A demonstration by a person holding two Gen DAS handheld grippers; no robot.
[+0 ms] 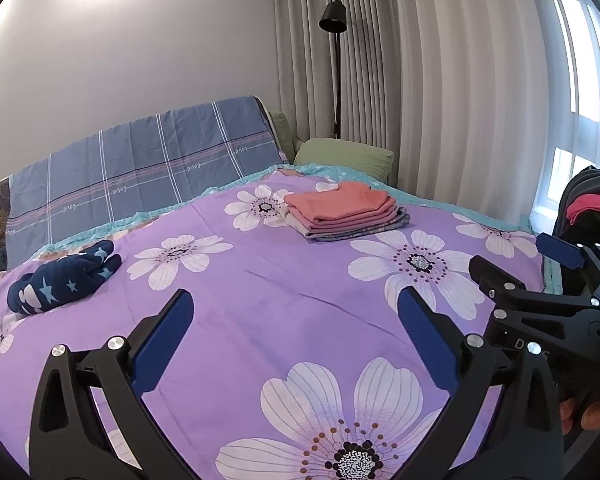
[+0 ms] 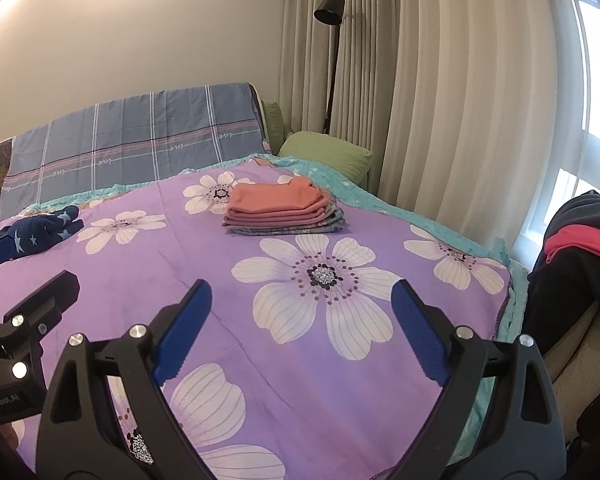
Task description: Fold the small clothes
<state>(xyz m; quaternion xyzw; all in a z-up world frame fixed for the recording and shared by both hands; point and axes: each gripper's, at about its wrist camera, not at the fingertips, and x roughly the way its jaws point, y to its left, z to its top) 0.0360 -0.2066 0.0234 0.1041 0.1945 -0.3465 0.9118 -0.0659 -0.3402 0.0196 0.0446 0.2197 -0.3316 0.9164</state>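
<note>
Both wrist views low over the near edge of the bed (image 1: 260,304), facing the headboard edge. Left view set left, right view just beside it. Shared: folded stack (image 1: 346,210) (image 2: 280,210), far-right corner, curtains (image 1: 440,80).

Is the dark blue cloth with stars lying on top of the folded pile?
No, the dark blue star cloth lies crumpled alone on the purple bedspread, far left of the folded pile.
</note>
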